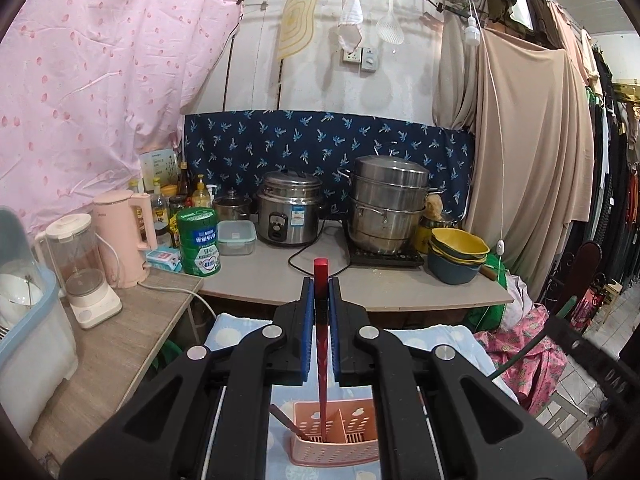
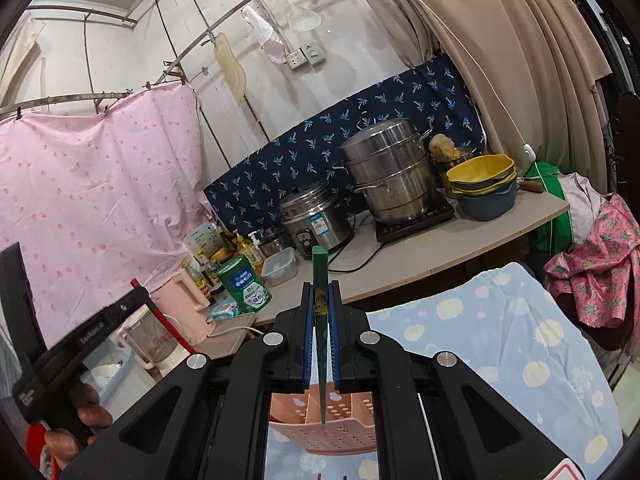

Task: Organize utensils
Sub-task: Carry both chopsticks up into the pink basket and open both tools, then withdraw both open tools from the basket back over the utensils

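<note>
My left gripper is shut on a red chopstick, held upright with its tip down in the left compartment of a pink perforated utensil basket. Another utensil leans in that compartment. My right gripper is shut on a green chopstick, its tip just above the basket. The left gripper with its red chopstick shows at the left of the right wrist view.
The basket stands on a blue cloth with pale dots. Behind is a counter with a rice cooker, steamer pot, stacked bowls, green tin, pink kettle and blender.
</note>
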Motion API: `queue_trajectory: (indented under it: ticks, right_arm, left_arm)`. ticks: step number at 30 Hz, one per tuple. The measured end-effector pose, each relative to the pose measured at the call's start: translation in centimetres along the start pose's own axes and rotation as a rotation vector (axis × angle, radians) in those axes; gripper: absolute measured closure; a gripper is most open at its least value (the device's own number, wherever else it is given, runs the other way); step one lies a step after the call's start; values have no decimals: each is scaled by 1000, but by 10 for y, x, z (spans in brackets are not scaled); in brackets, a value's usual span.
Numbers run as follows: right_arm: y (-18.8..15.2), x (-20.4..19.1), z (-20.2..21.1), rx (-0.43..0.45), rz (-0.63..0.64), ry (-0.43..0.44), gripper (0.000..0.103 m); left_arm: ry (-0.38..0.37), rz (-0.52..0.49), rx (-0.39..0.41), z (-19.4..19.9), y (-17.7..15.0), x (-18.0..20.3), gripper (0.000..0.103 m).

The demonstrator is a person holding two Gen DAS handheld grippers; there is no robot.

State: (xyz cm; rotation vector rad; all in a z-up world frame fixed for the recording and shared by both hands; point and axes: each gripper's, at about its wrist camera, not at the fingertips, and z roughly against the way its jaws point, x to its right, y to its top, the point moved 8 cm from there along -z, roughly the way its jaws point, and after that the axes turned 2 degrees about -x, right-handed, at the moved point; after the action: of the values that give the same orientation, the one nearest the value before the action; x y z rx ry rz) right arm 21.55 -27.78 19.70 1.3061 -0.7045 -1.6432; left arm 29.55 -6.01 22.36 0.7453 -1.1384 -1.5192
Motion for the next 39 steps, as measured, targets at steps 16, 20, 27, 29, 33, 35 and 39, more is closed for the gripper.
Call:
queue_trajectory:
  ticks: [16,20,27,29,33,35,39]
  right_arm:
    - [-43,11,-41,-111,33,-64,96]
    - [-50,14,-45,-134,27,-71,95]
    - [-53,17,-39,-127,17,-83,82]
    - [-53,17,-35,-121,16,-83,78]
    - [-55,16,-29,-120,15,-79,78]
    - [-56,16,-26,-122,16,-79,78]
    - [-65,15,-18,-134,22,-80,78]
  left_arm:
    - [18,12,-77,-31,-29,-8,96]
    - [13,9,-88,-31,-35,-8,96]
    - [28,14,-94,-28,-41,-10,68]
    - [30,8,-94,-25,-42,-10,67]
    - [32,9,-101,-21,-44,-11,67]
    - [29,9,-103,-18,-46,-12,67]
    - [33,5,-110,-11,-53,-14,67]
